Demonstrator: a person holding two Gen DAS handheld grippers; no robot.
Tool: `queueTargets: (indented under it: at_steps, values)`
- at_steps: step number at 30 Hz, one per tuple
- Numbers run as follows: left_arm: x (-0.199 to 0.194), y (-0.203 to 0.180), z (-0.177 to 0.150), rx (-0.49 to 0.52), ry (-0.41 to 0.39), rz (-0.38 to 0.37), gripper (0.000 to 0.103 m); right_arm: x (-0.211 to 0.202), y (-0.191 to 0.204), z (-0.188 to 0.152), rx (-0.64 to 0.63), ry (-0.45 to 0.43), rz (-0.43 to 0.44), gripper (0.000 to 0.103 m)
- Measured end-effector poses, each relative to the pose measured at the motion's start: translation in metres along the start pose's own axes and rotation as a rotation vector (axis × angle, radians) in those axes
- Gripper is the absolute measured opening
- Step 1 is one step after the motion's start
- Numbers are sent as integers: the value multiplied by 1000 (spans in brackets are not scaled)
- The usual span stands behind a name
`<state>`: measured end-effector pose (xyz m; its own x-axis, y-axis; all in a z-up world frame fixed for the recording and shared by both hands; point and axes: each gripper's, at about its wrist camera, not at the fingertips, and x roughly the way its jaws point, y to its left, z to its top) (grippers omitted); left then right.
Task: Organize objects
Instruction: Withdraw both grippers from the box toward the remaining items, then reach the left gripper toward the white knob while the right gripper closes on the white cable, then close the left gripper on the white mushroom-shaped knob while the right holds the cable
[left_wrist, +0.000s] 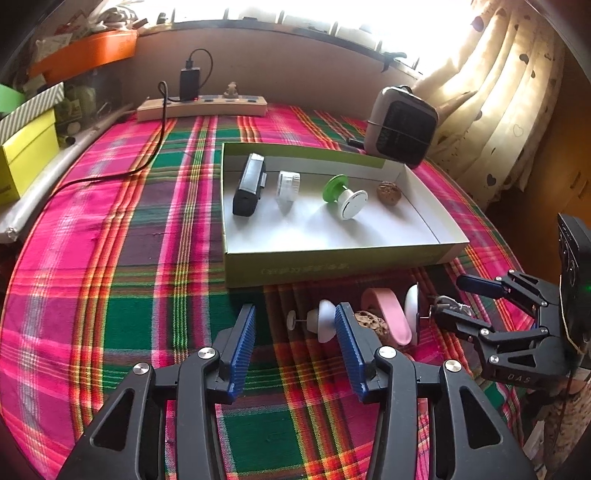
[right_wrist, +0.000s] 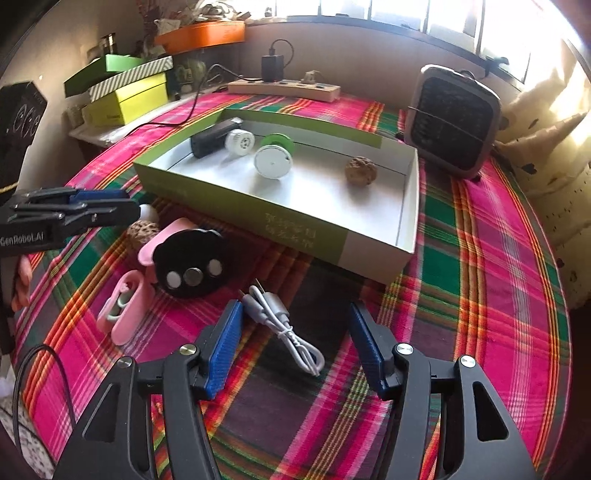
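We work over a plaid tablecloth (right_wrist: 498, 295), where the green box (right_wrist: 236, 210) already holds a black device (right_wrist: 212, 137), a white cap (right_wrist: 239, 140), a spool (right_wrist: 273, 158) and a walnut (right_wrist: 361, 170). Loose things wait before it: a black disc (right_wrist: 190, 267), a pink case (right_wrist: 123, 310), a grey cable (right_wrist: 284, 325). Our right gripper (right_wrist: 295, 350) hangs wide open and empty above the cable; our left gripper (left_wrist: 295, 343) is open, empty. The limp cable may slip or snag. The second walnut (left_wrist: 371, 323) is half hidden.

Home room, plaid tablecloth (left_wrist: 110, 221), heart-print curtain (left_wrist: 509, 92) at sunny window, power strip (right_wrist: 284, 88), stacked boxes (right_wrist: 125, 92)
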<state>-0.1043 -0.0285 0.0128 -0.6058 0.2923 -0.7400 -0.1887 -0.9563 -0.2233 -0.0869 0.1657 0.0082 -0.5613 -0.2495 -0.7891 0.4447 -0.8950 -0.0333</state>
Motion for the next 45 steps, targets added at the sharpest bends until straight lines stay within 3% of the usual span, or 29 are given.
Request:
queueTargets:
  at_steps: [10,15,21,45]
  values:
    - [4,-1,6,20,2,20,43,0,-4,0,22,-2,-4,57]
    - [5,-1,9,22,3,26,43,-1,-4,1,31,-5,-12,33]
    - [5,-5,7,42,15,19,44,-1,-1,0,24,-6,-5,25]
    - [17,-7,5,51,59,59,43,-2,1,-1,23,-13,2,22]
